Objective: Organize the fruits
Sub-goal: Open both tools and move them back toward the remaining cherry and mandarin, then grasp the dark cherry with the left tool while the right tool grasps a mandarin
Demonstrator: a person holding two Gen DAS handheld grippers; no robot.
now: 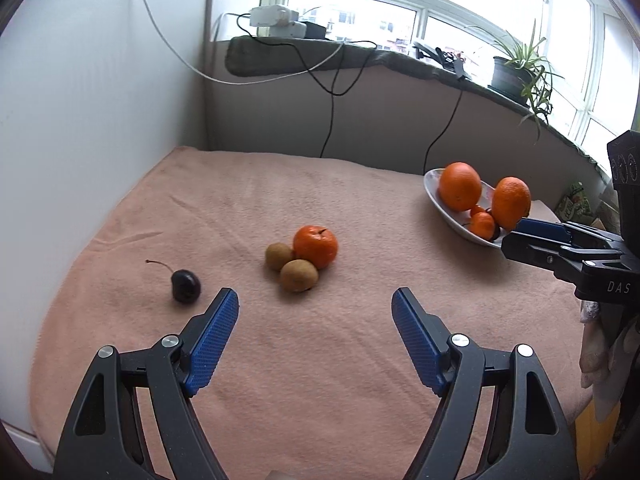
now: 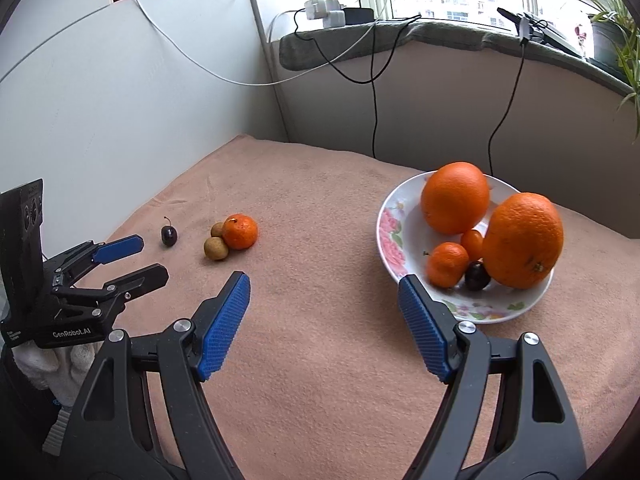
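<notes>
A white flowered plate [image 2: 390, 240] holds two big oranges [image 2: 456, 198], a small tangerine [image 2: 446, 264], a tiny orange fruit and a dark cherry [image 2: 477, 276]. It also shows in the left wrist view [image 1: 434, 186]. On the pink blanket lie a tangerine [image 1: 316, 246], two brown kiwis [image 1: 298, 275] touching it, and a dark cherry [image 1: 185, 285] with a stem. My left gripper [image 1: 315, 306] is open and empty, short of the kiwis; it also shows in the right wrist view [image 2: 140, 258]. My right gripper [image 2: 324, 290] is open and empty, just left of the plate's near rim.
A white wall panel [image 1: 80, 120] bounds the blanket on the left. A windowsill [image 1: 360, 56] with chargers, cables and a potted plant [image 1: 516, 72] runs along the back. Black cables [image 1: 330, 120] hang down behind the blanket.
</notes>
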